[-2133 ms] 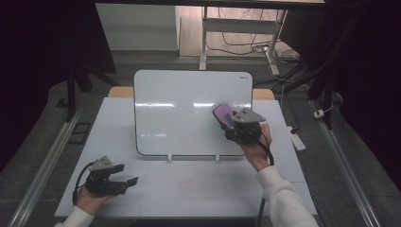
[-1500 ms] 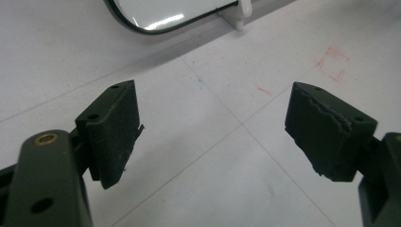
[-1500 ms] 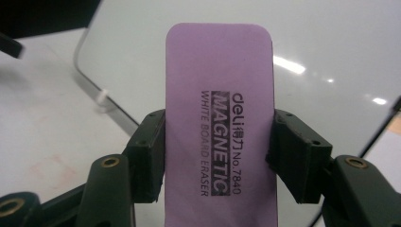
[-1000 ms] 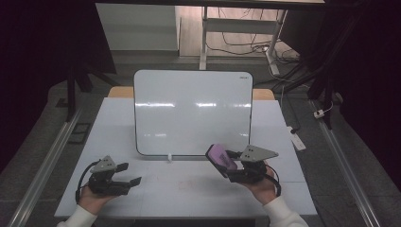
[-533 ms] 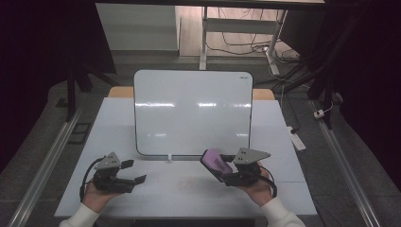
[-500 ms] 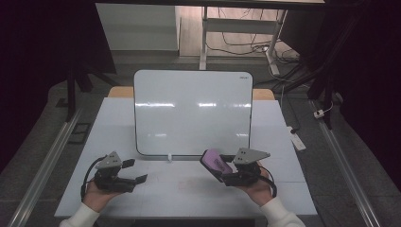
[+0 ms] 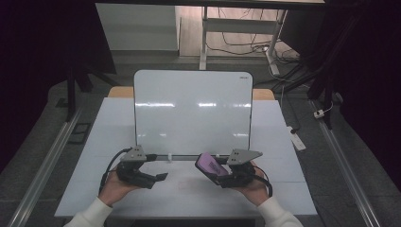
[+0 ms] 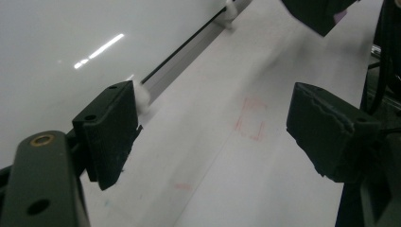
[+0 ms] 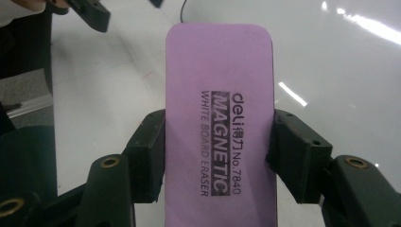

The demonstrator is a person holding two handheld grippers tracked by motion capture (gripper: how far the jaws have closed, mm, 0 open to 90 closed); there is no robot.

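A purple whiteboard eraser (image 9: 220, 113) with black lettering sits between the pads of my right gripper (image 9: 218, 151), which is shut on its two long sides. In the high view the eraser (image 7: 211, 164) points left above the table's front, near the whiteboard (image 7: 191, 111). My left gripper (image 7: 160, 177) hovers at the front left, pointing right toward the eraser. Its jaws have just been opening and stand wide apart with nothing between them in the left gripper view (image 8: 210, 137). The whiteboard's surface (image 8: 52, 52) looks blank.
The white table (image 7: 283, 142) carries faint red marks (image 8: 250, 120) in front of the board. A white power strip (image 7: 298, 138) lies off the table's right edge. Metal rails (image 7: 42, 165) run along both sides.
My right gripper carried the eraser from the board's right part down to the table's front and has held there. My left gripper has moved right and risen a little, its jaws wider.
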